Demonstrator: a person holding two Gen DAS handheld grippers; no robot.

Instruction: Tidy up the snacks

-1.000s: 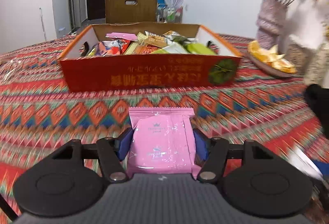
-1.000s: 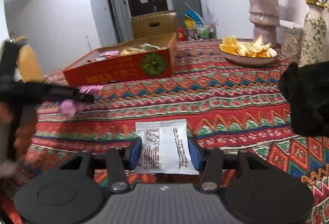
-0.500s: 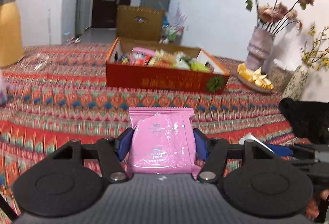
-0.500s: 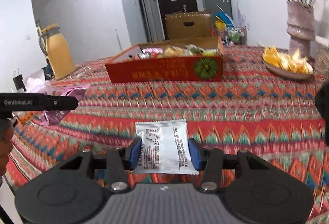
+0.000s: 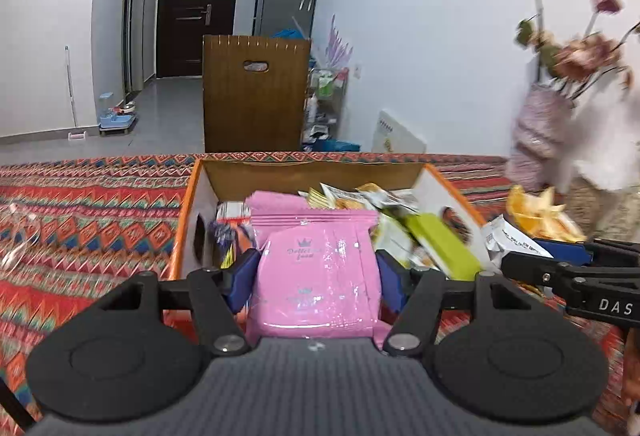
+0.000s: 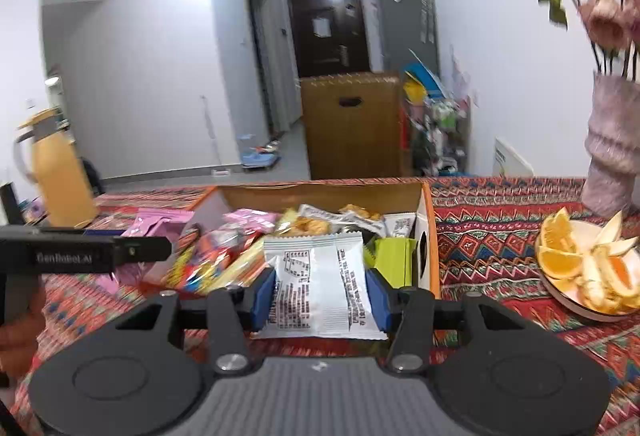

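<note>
My left gripper (image 5: pixel 316 278) is shut on a pink snack packet (image 5: pixel 316 276), held over the near end of an orange cardboard box (image 5: pixel 312 172) filled with several snack packets. My right gripper (image 6: pixel 320 292) is shut on a white snack packet (image 6: pixel 320 284) with black print, just above the same orange box (image 6: pixel 425 236) near its right wall. In the left wrist view the right gripper (image 5: pixel 560 264) and its white packet (image 5: pixel 504 240) show at the right. In the right wrist view the left gripper (image 6: pixel 120 252) and its pink packet (image 6: pixel 160 222) show at the left.
A patterned red cloth (image 5: pixel 80 220) covers the table. A plate of orange slices (image 6: pixel 588 268) and a pale vase with dried flowers (image 6: pixel 612 152) stand right of the box. A yellow jug (image 6: pixel 60 172) stands far left. A wooden crate (image 5: pixel 256 96) sits behind the table.
Both grippers have moved forward and up toward the box, from well short of it to over its near end, each still holding its packet.
</note>
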